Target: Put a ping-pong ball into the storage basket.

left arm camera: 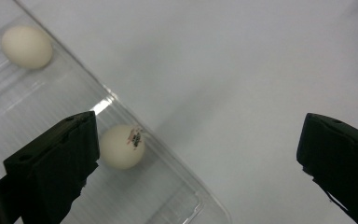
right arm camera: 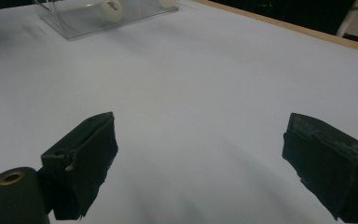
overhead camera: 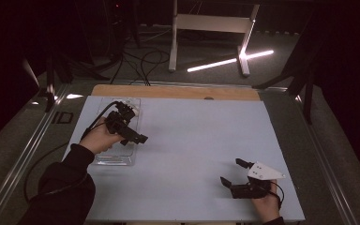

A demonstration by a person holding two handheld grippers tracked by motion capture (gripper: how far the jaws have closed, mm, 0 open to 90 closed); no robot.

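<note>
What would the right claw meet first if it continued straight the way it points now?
Probably nothing nearby: ahead of the open right claw lies bare white table. The clear tray with a ball sits far off, to the left of that line.

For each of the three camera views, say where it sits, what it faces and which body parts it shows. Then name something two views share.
High view: above the table's near side, looking forward and down at the pale tabletop; both forearms and hands show.
Left gripper view: on the left gripper, facing down onto the clear plastic tray; its black fingers show.
Right gripper view: on the right gripper, low, facing across the table.
Shared: the printed white ball.
</note>
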